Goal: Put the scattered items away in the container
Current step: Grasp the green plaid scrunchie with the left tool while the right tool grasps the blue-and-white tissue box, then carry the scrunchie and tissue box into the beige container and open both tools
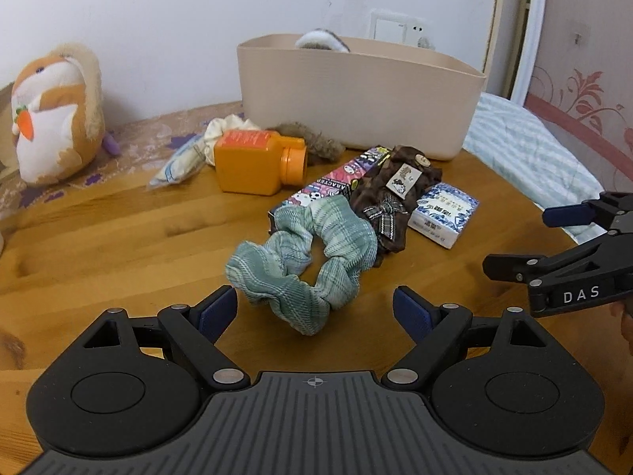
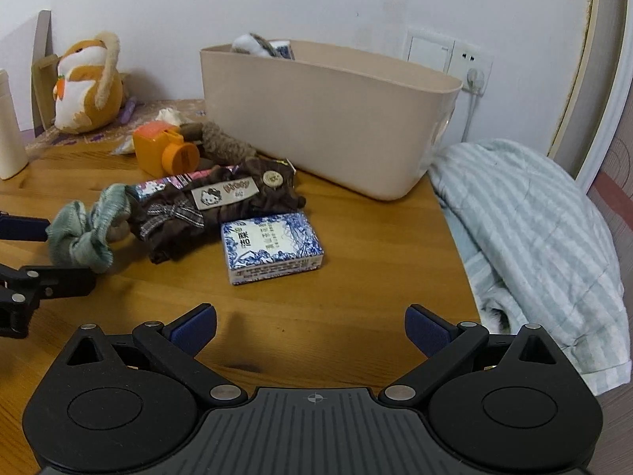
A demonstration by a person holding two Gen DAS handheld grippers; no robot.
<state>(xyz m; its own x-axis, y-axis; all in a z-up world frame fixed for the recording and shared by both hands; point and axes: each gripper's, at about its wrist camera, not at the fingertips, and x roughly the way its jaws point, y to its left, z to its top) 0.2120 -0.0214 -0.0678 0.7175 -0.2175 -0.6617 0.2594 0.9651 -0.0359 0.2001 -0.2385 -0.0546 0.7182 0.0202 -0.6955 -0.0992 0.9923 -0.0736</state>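
The left gripper hangs wide open just short of the green scrunchie, which lies on the wooden counter in front of the beige bin, touching a brown scrunchie and partly resting on a long cartoon-printed box. I'd expect the green one to be very light, soft and squashy; it will collapse under the fingers rather than slip, so pinching across the near bunched fold of the ring looks safest, keeping clear of the box beneath its far edge. The right gripper is also spread wide, holding nothing, low over bare wood and facing a small blue-and-white box, which looks stiff and flat-sided, easy to take across its narrow sides. An orange bottle on its side and a brown furry thing lie near the bin's base. Something fluffy already shows over the bin's rim.
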